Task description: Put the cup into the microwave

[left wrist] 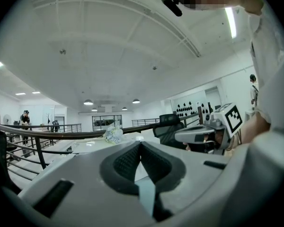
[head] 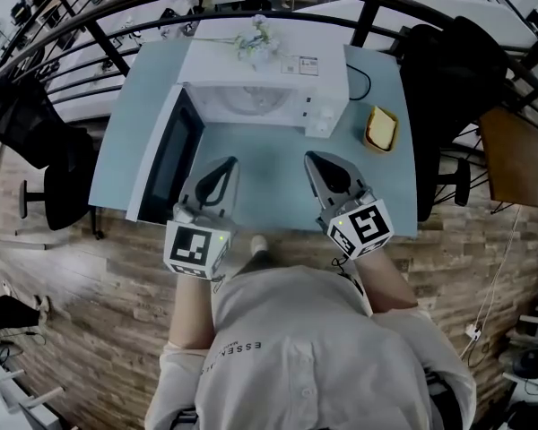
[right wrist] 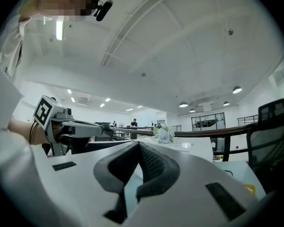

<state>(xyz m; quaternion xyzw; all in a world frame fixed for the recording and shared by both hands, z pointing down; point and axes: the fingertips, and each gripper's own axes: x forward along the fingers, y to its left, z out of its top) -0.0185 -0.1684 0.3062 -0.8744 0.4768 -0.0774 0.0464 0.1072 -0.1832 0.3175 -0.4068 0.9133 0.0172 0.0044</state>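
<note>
Only the head view shows the microwave, door open, on the surface. Its cavity is a pale blur, so the cup cannot be made out. The gripper views show the left hand-held gripper and right hand-held gripper closed tight, empty.

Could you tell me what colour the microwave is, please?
The microwave is white, best seen in the head view.

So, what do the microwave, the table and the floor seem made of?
Microwave: probably painted metal, smooth white casing. Table: likely laminate, its pale blue top flat and even. Floor: wood or wood-look planks, brown with board lines; I cannot tell which.
</note>
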